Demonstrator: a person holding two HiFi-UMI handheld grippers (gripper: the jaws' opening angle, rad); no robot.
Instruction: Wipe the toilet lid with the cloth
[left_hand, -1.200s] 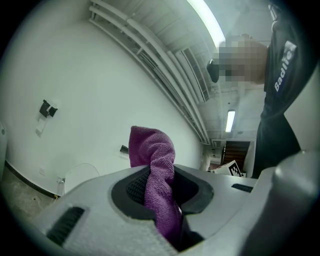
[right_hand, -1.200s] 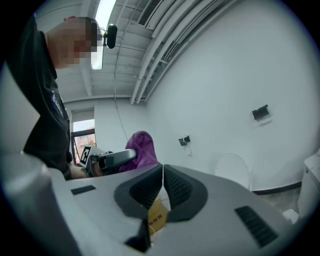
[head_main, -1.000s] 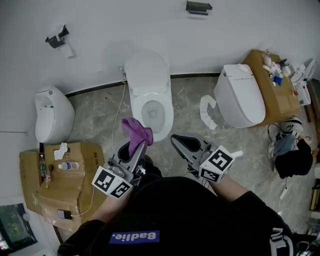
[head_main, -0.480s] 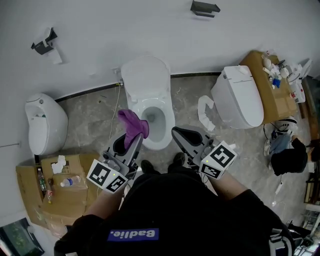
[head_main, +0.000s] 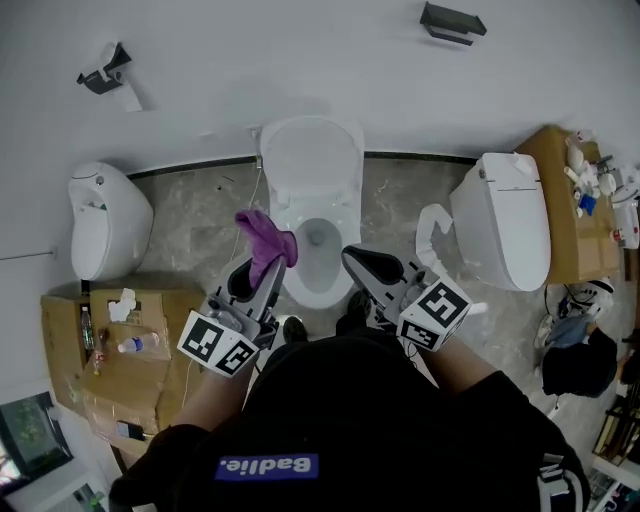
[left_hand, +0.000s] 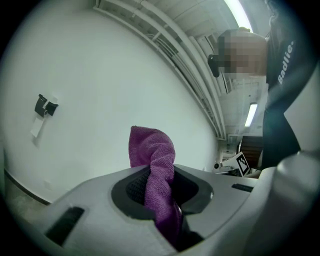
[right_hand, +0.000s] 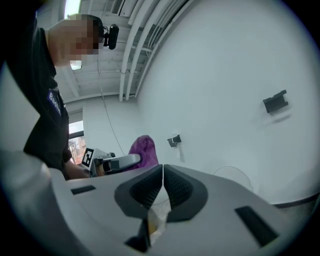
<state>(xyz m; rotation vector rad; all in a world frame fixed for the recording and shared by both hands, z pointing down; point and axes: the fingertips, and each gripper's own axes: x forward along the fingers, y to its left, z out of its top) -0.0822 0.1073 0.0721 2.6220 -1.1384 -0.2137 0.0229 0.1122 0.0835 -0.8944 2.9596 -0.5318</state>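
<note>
The white toilet (head_main: 318, 262) stands against the wall with its lid (head_main: 311, 160) raised and the bowl open. In the head view my left gripper (head_main: 266, 278) hangs over the bowl's left rim, shut on a purple cloth (head_main: 265, 243) that bunches up beyond the jaws. The left gripper view shows the cloth (left_hand: 152, 152) pinched between the dark pads of that gripper (left_hand: 161, 186), pointing at the wall. My right gripper (head_main: 354, 260) is over the bowl's right rim. Its jaws (right_hand: 163, 172) are shut with nothing between them, and the cloth (right_hand: 144, 149) shows to its left.
A white urinal-like fixture (head_main: 105, 220) stands at the left and a second toilet (head_main: 505, 235) with its lid down at the right. A loose seat ring (head_main: 428, 230) lies between the toilets. Cardboard boxes (head_main: 95, 375) sit left, another (head_main: 565, 215) far right.
The head view has shifted so the toilet sits centred and closer beneath both grippers. The left gripper still holds the cloth; the right stays shut.
</note>
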